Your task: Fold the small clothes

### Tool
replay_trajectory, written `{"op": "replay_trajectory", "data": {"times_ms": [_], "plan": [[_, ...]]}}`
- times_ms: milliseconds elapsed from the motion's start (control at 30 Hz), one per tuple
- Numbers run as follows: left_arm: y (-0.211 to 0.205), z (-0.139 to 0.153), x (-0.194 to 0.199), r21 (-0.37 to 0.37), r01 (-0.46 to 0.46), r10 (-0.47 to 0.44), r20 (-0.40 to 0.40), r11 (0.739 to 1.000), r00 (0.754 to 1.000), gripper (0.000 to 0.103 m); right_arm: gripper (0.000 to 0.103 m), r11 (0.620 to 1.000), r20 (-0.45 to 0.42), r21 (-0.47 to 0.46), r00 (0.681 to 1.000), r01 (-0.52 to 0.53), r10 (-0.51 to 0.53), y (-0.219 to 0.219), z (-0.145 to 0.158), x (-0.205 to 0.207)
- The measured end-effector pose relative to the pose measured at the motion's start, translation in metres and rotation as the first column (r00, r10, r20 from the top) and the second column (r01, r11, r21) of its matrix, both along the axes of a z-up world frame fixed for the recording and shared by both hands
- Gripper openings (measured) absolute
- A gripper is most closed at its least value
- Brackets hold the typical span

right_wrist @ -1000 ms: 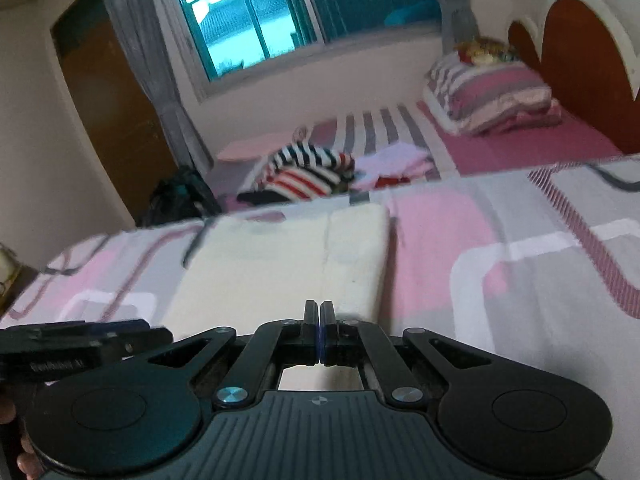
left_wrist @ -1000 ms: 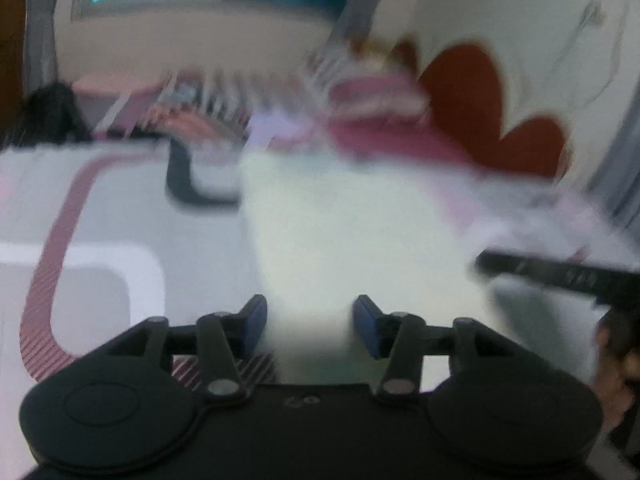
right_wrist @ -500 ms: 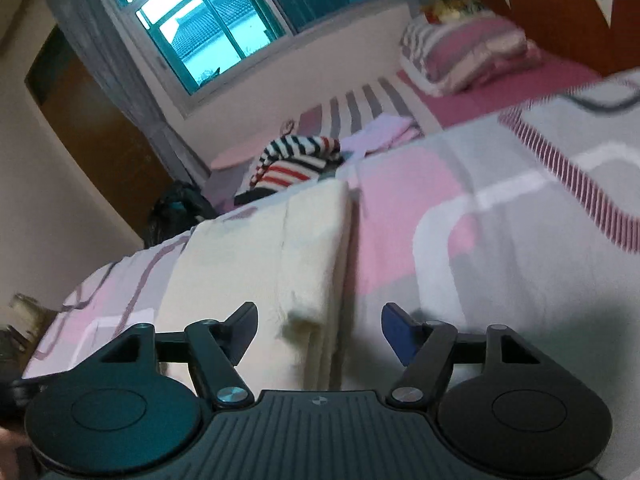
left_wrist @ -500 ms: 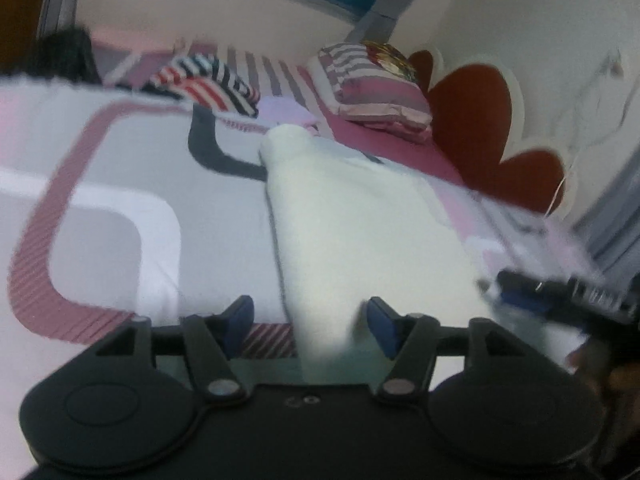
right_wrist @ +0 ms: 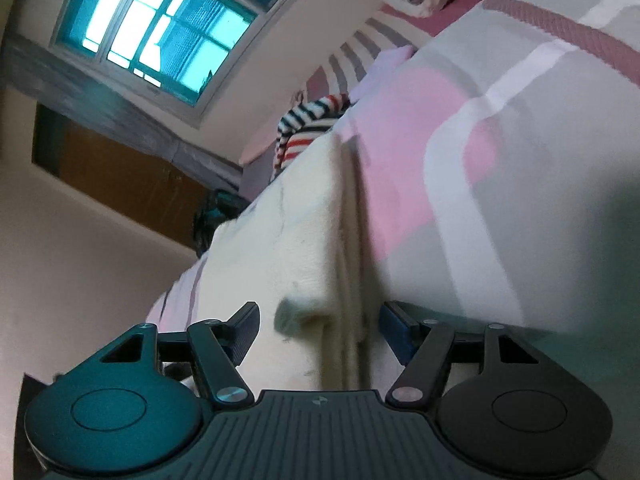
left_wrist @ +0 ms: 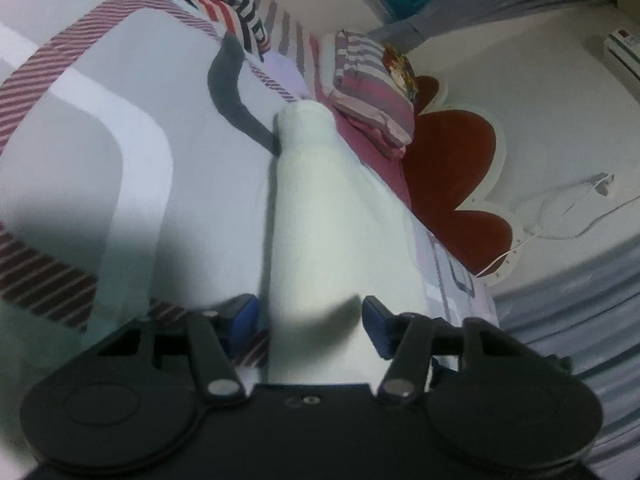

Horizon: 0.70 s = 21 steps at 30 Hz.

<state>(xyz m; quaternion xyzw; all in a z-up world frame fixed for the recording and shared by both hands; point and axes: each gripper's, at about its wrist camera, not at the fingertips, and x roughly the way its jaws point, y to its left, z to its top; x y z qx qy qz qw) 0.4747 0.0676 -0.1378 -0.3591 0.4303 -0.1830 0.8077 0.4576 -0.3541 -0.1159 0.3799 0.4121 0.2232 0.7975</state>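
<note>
A folded cream garment (left_wrist: 340,216) is seen lying on the patterned bedspread (left_wrist: 100,128), stretching away from both cameras. In the left wrist view it is shown as a long, smooth strip narrowing toward the far end; the layered fold along its right edge is shown only in the right wrist view (right_wrist: 304,224), where a small raised corner of cloth stands up near the camera.

Only the left wrist view takes in the red scalloped headboard (left_wrist: 452,184), a white cable (left_wrist: 560,220) on the wall and the stacked striped pillows (left_wrist: 372,80) in full. Only the right wrist view takes in the window (right_wrist: 160,32), the grey curtain (right_wrist: 104,116) and the brown door (right_wrist: 120,184). A striped red, white and dark piece of clothing (left_wrist: 236,12) is visible past the garment's far end in both views (right_wrist: 308,128).

The left gripper (left_wrist: 310,316) is held low over the near end of the garment, rolled so that the bed slopes across the frame; its blue-tipped fingers (left_wrist: 244,314) are spread apart, with cloth lying between them and nothing clamped. The right gripper (right_wrist: 318,328) is likewise tilted strongly, with its fingers set wide apart on either side of the garment's folded edge and closed on nothing. Whether either gripper touches the cloth cannot be told.
</note>
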Motion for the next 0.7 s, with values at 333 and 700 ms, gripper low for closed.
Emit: {"op": "replay_trajectory", "data": {"times_ms": [333,700], "plan": [[-0.042,0.019,0.011,0.23,0.039,-0.051,0.043,0.972,0.998,0.045,0.039,0.984,0.049,-0.172,0.998,-0.033,0.042,0.033,0.005,-0.002],[-0.055,0.086,-0.028,0.474,0.032,-0.156,0.225,0.88,0.962,0.028,0.03,0.925,0.242,-0.38,0.964,-0.012,0.112,0.088,0.059,-0.037]]}}
